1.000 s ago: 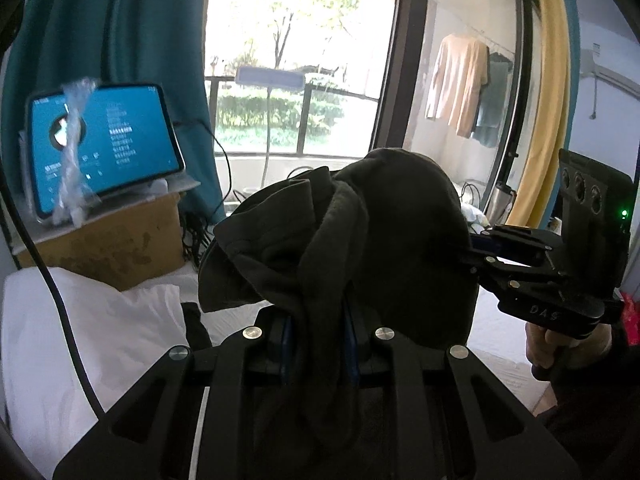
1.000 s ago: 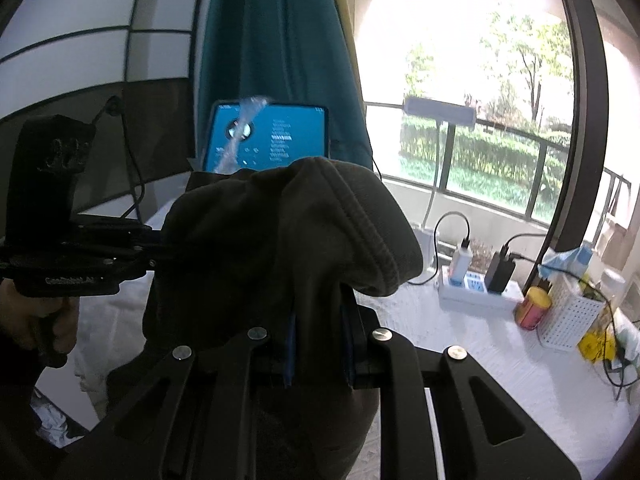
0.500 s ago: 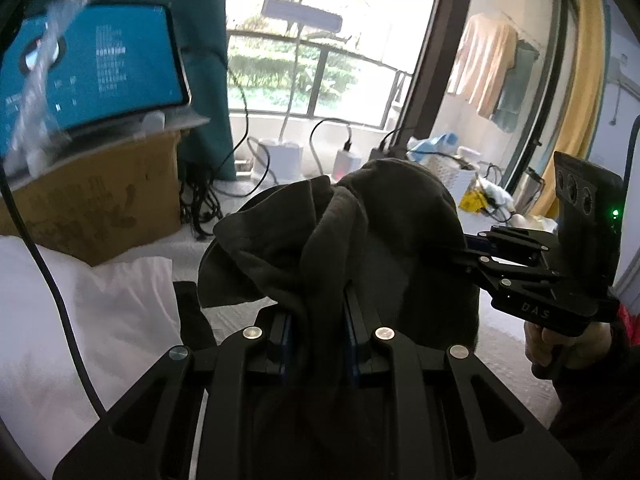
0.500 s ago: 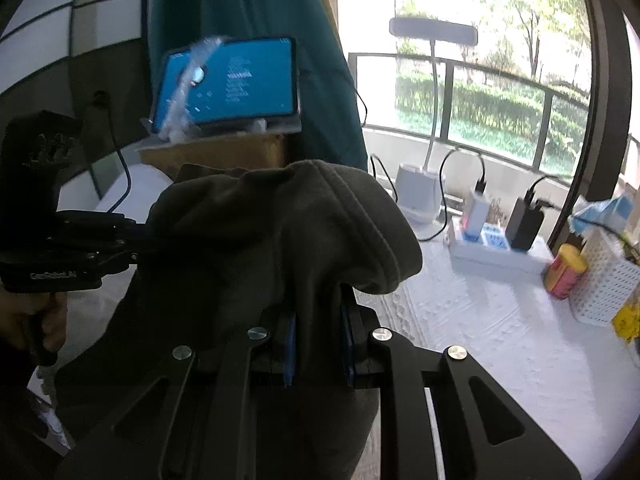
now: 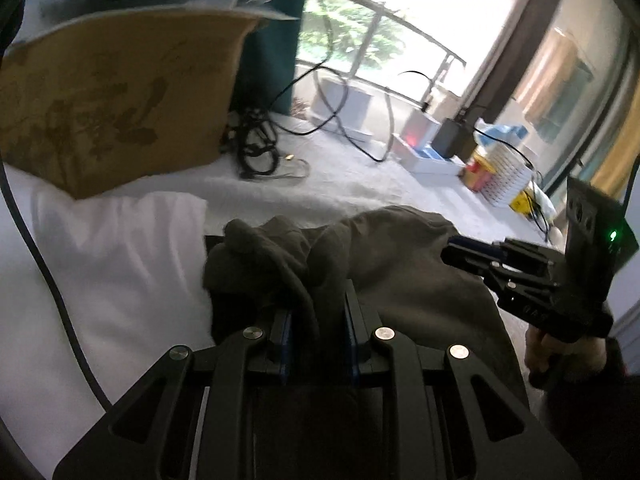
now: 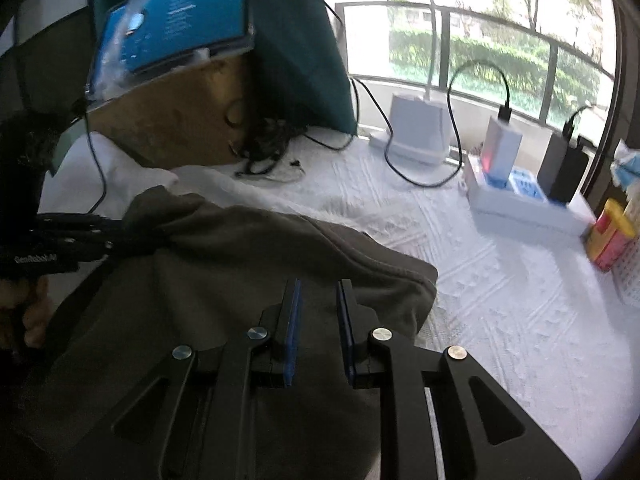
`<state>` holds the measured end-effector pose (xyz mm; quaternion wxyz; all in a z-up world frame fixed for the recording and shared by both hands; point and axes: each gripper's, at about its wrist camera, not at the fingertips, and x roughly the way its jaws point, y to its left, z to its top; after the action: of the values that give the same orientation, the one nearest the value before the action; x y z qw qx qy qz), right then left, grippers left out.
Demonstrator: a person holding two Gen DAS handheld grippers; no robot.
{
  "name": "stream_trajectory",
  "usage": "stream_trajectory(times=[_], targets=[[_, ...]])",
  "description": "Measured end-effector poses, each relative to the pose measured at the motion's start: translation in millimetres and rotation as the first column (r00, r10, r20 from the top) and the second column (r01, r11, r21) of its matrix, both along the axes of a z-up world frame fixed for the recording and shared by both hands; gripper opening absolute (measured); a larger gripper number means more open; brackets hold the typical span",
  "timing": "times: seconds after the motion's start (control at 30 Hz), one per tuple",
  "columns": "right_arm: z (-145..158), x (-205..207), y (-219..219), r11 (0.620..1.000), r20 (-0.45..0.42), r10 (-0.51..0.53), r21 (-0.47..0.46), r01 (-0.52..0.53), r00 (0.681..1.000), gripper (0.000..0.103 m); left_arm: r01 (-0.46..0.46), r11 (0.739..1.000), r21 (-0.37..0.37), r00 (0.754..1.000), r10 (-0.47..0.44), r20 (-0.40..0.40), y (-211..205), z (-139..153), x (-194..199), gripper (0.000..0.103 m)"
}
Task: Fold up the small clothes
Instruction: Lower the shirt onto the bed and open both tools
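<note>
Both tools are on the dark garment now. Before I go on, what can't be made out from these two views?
- Dark garment: its lower part is hidden under the tool bodies in both wrist views, so its type and fold state are unclear.
- Left tool: bunched cloth covers its fingertips.
- Right tool: whether cloth is pinched between its pads is unclear.
- Blue screen: text is blurred in the right view, cut off at the left view's top.

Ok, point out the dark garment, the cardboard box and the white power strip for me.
dark garment (image 6: pixel 248 264), right wrist view, on its broad upper fold.
cardboard box (image 5: pixel 112 104), left wrist view, on its front face.
white power strip (image 6: pixel 520 204), right wrist view, on its near side.
</note>
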<state>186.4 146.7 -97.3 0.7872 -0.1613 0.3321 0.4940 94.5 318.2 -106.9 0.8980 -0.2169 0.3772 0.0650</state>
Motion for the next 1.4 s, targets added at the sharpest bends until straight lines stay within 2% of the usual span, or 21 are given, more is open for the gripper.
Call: stream_trajectory(times=[0.23,0.37,0.63,0.7,0.83,0.87,1.1,1.4], targets=[[-15.3,27.6,-0.4,0.997,-0.061,-0.076,-0.032,0.074,0.995,0.018,-0.023,0.999,0.035,0.999,0.024,-0.044,11.3,-3.7,12.2,0.023],[-14.4,28.6,-2.8,0.996,-0.057,-0.088,-0.036,0.086,0.994,0.018,-0.015,0.997,0.069,0.998,0.019,-0.058,12.2,-1.9,18.2,0.023],[-9.4,25.7,-10.1,0.992,-0.047,-0.115,-0.063,0.112,0.992,0.020,-0.058,0.987,0.148,0.998,0.060,-0.014,3.0,30.6,3.8,0.023],[-7.4,22.6,-14.0,0.991,-0.048,-0.120,-0.063,0.117,0.992,0.024,-0.061,0.988,0.139,0.998,0.061,-0.001,0.3,37.6,-3.4,0.023],[-0.6,14.5,-24.4,0.992,-0.048,-0.124,-0.043,0.122,0.991,0.057,-0.033,0.991,0.128,0.999,0.033,0.004,-14.2,43.5,-15.7,0.023],[1.2,12.6,-27.2,0.992,-0.048,-0.124,-0.034,0.122,0.991,0.060,-0.023,0.993,0.120,1.000,0.023,0.005,-19.3,43.7,-18.6,0.023],[5.2,-2.2,-46.2,0.992,-0.037,-0.122,-0.025,0.122,0.992,0.060,0.066,0.997,0.029,0.998,-0.067,0.007,-55.6,33.9,-35.6,0.023],[0.2,-27.1,-70.6,0.993,-0.035,-0.111,-0.040,0.110,0.993,0.060,0.107,0.994,-0.004,0.992,-0.107,-0.064,-88.4,13.5,-49.6,0.023]])
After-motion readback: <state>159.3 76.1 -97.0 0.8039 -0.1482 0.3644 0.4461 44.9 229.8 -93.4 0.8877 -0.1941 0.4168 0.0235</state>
